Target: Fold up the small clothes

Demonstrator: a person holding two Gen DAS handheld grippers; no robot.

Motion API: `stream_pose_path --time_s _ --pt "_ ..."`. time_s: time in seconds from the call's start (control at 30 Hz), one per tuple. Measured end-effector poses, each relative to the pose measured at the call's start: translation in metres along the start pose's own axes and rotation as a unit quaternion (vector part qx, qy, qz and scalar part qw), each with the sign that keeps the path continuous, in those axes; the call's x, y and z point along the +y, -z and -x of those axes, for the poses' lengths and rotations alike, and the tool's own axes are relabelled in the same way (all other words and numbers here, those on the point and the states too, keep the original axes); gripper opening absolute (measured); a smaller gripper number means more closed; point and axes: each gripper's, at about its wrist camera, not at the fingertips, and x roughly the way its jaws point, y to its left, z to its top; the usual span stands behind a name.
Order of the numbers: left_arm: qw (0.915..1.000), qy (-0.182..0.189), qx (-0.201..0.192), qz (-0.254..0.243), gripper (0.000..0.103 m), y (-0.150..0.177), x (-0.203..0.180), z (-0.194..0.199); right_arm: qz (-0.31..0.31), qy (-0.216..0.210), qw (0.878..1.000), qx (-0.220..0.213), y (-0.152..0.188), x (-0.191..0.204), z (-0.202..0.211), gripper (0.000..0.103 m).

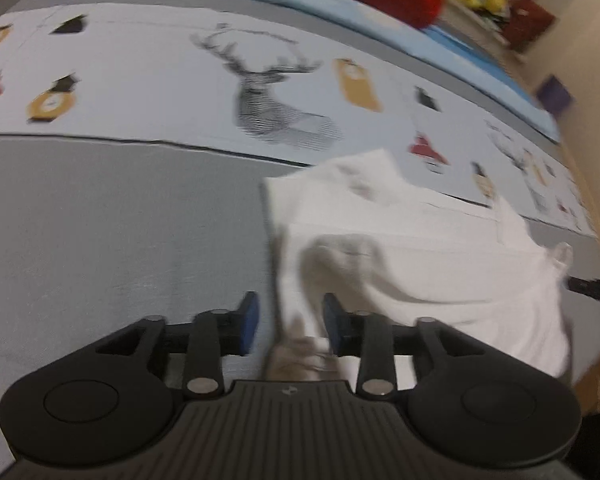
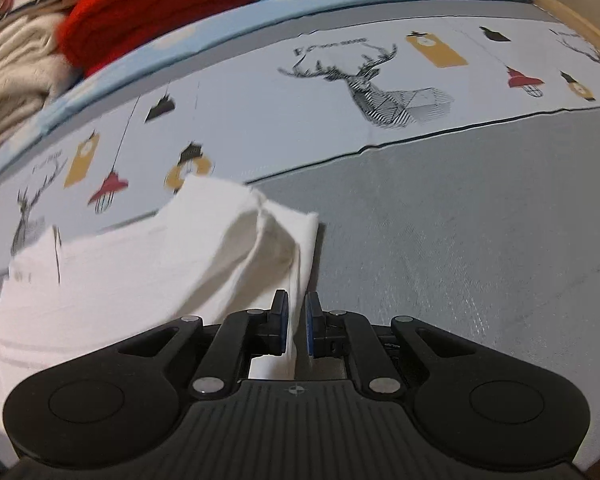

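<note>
Mid-fold: right gripper (image 2: 297, 328) pinches the white garment (image 2: 148, 264) edge; left gripper (image 1: 288, 324) stands open, cloth unclamped. Next, likely release right and flatten.

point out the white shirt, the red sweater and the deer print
white shirt (image 2: 148, 264), right wrist view, on its flat middle
red sweater (image 2: 156, 12), right wrist view, on its knit bulk
deer print (image 1: 260, 100), left wrist view, on the deer's neck

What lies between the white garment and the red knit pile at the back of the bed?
In the right wrist view, between the white garment and the red knit pile lie the printed sheet with a deer and lamps, then a light blue cloth.
</note>
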Motion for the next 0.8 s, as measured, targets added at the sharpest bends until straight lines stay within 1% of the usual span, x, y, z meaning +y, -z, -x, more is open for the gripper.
stream_pose_path --time_s 0.03,0.1,0.17,0.23,0.37,0.53,0.67,0.8 --pt "0.9999 -0.002 0.002 -0.011 0.048 0.0 -0.003 -0.002 0.012 0.001 1.0 0.005 0.002 0.002 -0.002 0.009" --pt "0.999 -0.02 0.007 -0.039 0.048 -0.001 -0.011 -0.009 0.036 0.01 0.999 0.012 0.003 0.006 -0.008 0.009" --pt "0.998 -0.033 0.012 -0.053 0.048 -0.003 -0.017 -0.02 0.057 0.021 0.998 0.016 0.001 0.009 -0.014 0.009" --pt "0.9975 -0.038 0.014 -0.058 0.048 -0.008 -0.021 -0.028 0.08 0.038 0.996 0.008 -0.003 0.015 -0.022 0.009" --pt "0.9982 -0.032 -0.002 -0.051 0.048 -0.023 -0.027 -0.036 0.098 0.038 0.994 -0.006 -0.016 0.02 -0.033 0.009" --pt "0.9987 -0.027 -0.011 -0.042 0.048 -0.039 -0.032 -0.045 0.107 0.018 0.994 -0.019 -0.034 0.023 -0.046 0.009" --pt "0.9989 -0.019 -0.025 -0.036 0.048 -0.05 -0.035 -0.049 0.095 -0.003 0.995 -0.027 -0.046 0.023 -0.052 0.009" --pt "0.9987 -0.013 -0.025 -0.041 0.046 -0.056 -0.039 -0.055 0.107 -0.03 0.994 -0.017 -0.05 0.029 -0.06 0.009"
